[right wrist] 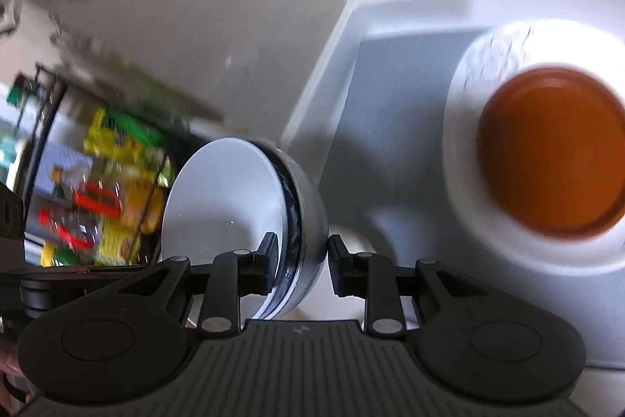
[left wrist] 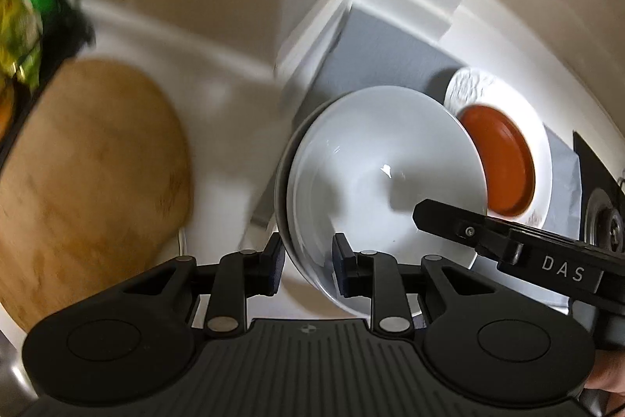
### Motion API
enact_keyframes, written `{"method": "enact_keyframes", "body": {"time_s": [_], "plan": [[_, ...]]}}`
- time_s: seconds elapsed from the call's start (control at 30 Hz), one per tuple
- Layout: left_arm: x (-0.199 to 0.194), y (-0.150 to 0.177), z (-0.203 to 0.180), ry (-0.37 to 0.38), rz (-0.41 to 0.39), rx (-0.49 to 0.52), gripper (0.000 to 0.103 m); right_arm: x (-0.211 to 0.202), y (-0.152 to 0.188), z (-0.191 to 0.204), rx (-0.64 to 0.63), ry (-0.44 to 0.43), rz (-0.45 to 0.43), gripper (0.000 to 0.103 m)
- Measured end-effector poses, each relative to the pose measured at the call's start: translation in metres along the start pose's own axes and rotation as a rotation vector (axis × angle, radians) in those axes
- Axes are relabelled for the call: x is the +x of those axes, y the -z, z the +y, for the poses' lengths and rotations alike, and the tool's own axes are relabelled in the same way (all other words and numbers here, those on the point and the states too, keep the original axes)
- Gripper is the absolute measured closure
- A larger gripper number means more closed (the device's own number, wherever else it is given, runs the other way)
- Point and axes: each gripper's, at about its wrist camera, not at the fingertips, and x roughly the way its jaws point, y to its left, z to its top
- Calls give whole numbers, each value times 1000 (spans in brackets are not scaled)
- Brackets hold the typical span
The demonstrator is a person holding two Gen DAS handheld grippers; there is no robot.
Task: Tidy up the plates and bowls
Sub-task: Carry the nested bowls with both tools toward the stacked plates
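Observation:
A stack of nested bowls (left wrist: pixel 383 151), white inside with a dark blue one showing between the layers (right wrist: pixel 291 221), hangs tilted in the air. My left gripper (left wrist: pixel 306 253) is shut on its near rim, one pad outside and one inside. My right gripper (right wrist: pixel 300 253) is shut on the opposite rim, and the left wrist view shows it (left wrist: pixel 425 217) reaching in from the right. Beyond the bowls a small orange plate (left wrist: pixel 504 163) (right wrist: pixel 554 151) lies on a large white plate (left wrist: pixel 468 88) (right wrist: pixel 465 104).
The plates rest on a grey liner (left wrist: pixel 375 38) (right wrist: pixel 390 85) inside a white drawer (left wrist: pixel 332 10). A round wooden board (left wrist: pixel 90 163) lies at the left on the white counter. A black wire basket of colourful packets (left wrist: pixel 23 6) (right wrist: pixel 101 182) stands beyond it. A sink drain (left wrist: pixel 603 221) shows at the right.

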Motion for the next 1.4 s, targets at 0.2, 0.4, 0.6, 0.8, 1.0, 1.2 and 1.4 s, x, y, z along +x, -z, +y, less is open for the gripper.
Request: {"method": "enact_keyframes", "body": {"time_s": [0.2,0.4,0.6,0.8,1.0,1.2,1.4], "plan": [[21,10,11,26,63,7,75,14,24,-2,-17,64,26,73],[44,20,13,46,118,-8,75,23,43,-8,-65,128,42,73],[45,21,25,114,127,-16,75,23,48,2,-213,184,38,72],[46,14,41,190,135,-39,75,9,34,5,-246,160,2,67],[35,2,45,217,81,3,78,3,18,-6,-178,163,-33,67],[52,-10,61,274,113,-52,80,9,20,-18,-130,150,-27,74],[63,-10,67,323,150,-71,71,14,25,-44,35,129,2,36]]}}
